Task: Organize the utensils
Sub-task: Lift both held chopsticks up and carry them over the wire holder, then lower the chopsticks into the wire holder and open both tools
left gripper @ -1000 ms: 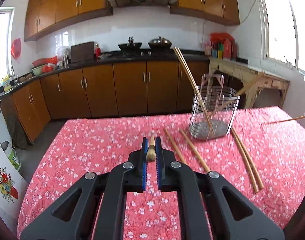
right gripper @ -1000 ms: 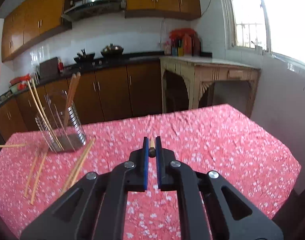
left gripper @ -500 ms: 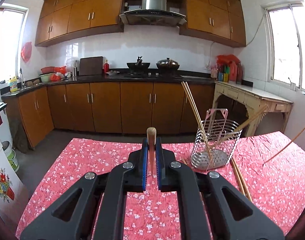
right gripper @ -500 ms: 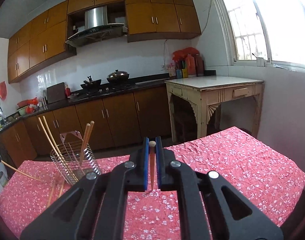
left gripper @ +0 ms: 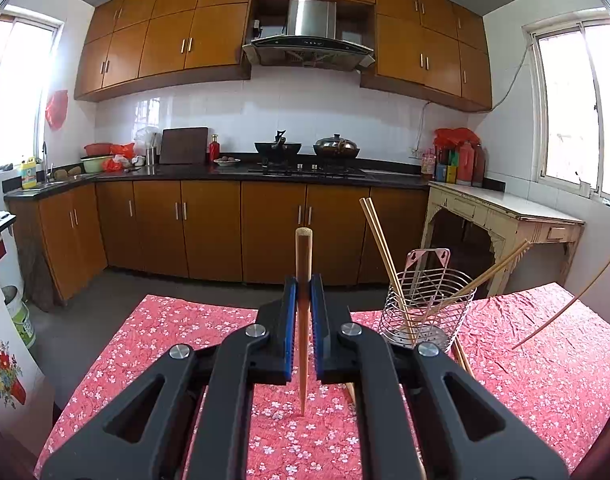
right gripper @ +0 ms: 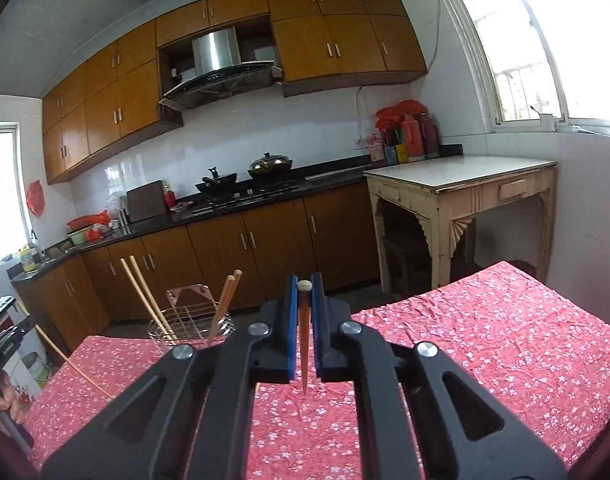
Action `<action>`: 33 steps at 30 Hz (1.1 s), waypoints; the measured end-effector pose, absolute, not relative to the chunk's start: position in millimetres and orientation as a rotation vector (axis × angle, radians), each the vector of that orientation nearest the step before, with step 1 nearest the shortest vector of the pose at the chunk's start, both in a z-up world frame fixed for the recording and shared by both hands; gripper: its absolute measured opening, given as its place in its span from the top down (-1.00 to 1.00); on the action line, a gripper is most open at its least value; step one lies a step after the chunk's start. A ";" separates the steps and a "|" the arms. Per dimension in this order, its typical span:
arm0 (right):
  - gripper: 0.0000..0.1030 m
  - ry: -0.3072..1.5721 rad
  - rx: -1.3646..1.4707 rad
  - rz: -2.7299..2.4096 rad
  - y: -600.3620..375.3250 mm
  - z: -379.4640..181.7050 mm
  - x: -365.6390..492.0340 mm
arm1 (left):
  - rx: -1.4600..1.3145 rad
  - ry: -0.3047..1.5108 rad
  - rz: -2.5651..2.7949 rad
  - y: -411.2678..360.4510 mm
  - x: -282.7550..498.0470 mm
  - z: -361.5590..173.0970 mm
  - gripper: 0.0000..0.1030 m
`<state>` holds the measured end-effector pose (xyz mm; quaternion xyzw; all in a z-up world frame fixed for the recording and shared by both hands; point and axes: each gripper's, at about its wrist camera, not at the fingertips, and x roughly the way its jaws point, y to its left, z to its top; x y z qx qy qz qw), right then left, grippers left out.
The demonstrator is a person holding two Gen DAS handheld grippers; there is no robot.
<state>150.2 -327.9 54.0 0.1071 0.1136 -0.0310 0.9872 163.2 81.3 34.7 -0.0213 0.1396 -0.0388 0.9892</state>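
My left gripper (left gripper: 303, 285) is shut on a wooden chopstick (left gripper: 303, 252), which stands nearly upright, thick end up, thin tip hanging above the red floral tablecloth (left gripper: 165, 344). The wire utensil holder (left gripper: 427, 312) sits ahead to the right with several chopsticks leaning in it. My right gripper (right gripper: 303, 285) is shut on another chopstick (right gripper: 304, 344), also tip down above the cloth. In the right wrist view the wire holder (right gripper: 193, 320) stands to the left. Each held chopstick shows slanting at the edge of the other view: the right one (left gripper: 565, 304), the left one (right gripper: 61, 350).
Loose chopsticks (left gripper: 461, 356) lie on the cloth beside the holder. A pale side table (right gripper: 461, 184) stands past the table's far right corner. Kitchen cabinets and a stove counter (left gripper: 305, 170) run along the back wall. A person's hand (right gripper: 1, 400) shows at the left edge.
Both grippers have risen and tipped up from the table, each carrying its chopstick, which now hangs upright. The holder and cloth sit lower in both views.
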 end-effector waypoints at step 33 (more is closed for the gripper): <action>0.86 0.045 0.183 0.164 -240.6 162.8 224.5 | -0.218 -0.065 -0.085 -5.3 222.3 150.5 0.86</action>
